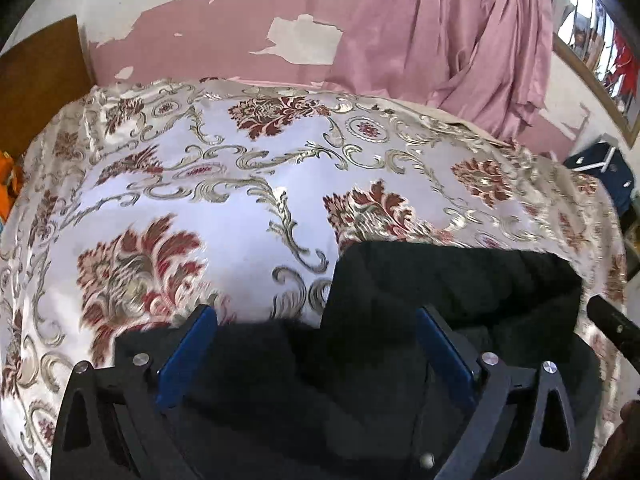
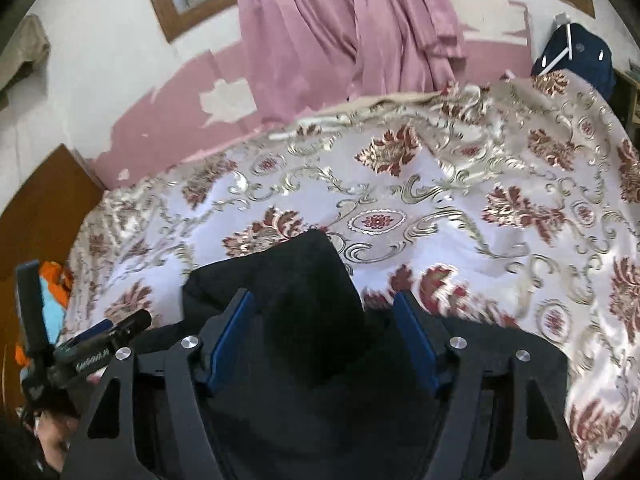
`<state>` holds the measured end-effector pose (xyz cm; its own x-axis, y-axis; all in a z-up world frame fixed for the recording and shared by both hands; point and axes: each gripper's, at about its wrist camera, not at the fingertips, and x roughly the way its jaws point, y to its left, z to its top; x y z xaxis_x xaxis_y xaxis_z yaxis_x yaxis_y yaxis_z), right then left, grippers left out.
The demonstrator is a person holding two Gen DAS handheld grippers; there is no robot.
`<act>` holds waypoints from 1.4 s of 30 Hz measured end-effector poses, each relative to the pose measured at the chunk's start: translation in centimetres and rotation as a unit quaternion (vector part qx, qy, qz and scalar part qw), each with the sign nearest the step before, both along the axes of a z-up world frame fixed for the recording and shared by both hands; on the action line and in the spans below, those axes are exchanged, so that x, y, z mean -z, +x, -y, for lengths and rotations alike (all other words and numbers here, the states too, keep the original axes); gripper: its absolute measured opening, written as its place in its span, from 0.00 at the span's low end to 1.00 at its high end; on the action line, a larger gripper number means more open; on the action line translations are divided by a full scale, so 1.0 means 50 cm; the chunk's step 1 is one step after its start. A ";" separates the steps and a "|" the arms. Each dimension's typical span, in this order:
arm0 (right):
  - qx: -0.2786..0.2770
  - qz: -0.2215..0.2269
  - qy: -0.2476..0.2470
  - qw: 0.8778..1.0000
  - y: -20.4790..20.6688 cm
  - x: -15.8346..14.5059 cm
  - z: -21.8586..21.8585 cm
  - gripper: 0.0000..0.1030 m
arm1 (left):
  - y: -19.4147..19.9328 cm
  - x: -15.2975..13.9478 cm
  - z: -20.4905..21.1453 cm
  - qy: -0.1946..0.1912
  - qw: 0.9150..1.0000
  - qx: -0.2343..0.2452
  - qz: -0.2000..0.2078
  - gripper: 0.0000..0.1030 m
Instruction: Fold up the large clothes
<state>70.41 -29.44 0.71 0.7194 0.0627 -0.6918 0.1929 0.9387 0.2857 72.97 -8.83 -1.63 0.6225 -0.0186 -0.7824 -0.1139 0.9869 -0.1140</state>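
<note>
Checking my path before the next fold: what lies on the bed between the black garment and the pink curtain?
Only bare floral bedspread between the black garment and the pink curtain; both wrist views show it.

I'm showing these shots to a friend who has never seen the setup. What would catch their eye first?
Probably the shiny bedspread with red and gold flowers, which fills the middle of both views. Next, the black garment lying on its near edge, right in front of both grippers. Behind the bed, a pink curtain hangs against a wall of peeling pink paint.
</note>
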 end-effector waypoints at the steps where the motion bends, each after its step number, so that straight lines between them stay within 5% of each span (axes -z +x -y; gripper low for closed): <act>1: 0.005 -0.010 -0.004 1.000 0.014 0.014 -0.002 0.65 | 0.014 0.008 0.008 0.005 1.000 -0.005 -0.003 0.96; 4: 0.028 -0.032 -0.013 0.999 0.049 0.046 -0.002 0.64 | 0.048 0.036 0.018 0.018 0.999 -0.027 -0.023 0.94; 6: 0.040 -0.028 -0.021 0.999 0.049 0.058 -0.004 0.58 | 0.056 0.048 0.019 0.019 0.999 -0.036 -0.026 0.82; 9: 0.028 -0.015 -0.035 0.999 0.034 0.057 -0.007 0.30 | 0.054 0.058 0.015 -0.006 1.000 -0.021 -0.016 0.35; 10: 0.025 -0.005 -0.041 0.999 0.024 0.055 -0.019 0.23 | 0.049 0.057 0.012 -0.026 1.000 -0.013 -0.009 0.07; 11: 0.021 0.002 -0.048 0.999 0.015 0.050 -0.020 0.20 | 0.042 0.052 0.007 -0.046 0.999 -0.005 0.001 0.02; 17: -0.020 0.060 -0.106 0.992 -0.075 0.000 -0.057 0.12 | -0.029 -0.011 -0.023 -0.070 0.995 0.019 0.069 0.01; 23: -0.051 0.116 -0.108 0.986 -0.248 -0.038 -0.057 0.10 | -0.131 -0.046 -0.084 -0.091 0.990 0.062 0.084 0.01; 32: -0.064 0.132 -0.123 0.981 -0.454 -0.015 -0.043 0.09 | -0.275 -0.086 -0.162 -0.190 0.967 0.121 0.115 0.02; 35: -0.063 0.122 -0.117 0.984 -0.466 -0.004 -0.033 0.09 | -0.286 -0.092 -0.138 -0.169 0.967 0.156 0.113 0.20; 42: -0.072 0.121 -0.118 0.983 -0.464 -0.009 -0.028 0.09 | -0.296 -0.106 -0.056 -0.064 0.969 0.208 0.113 0.21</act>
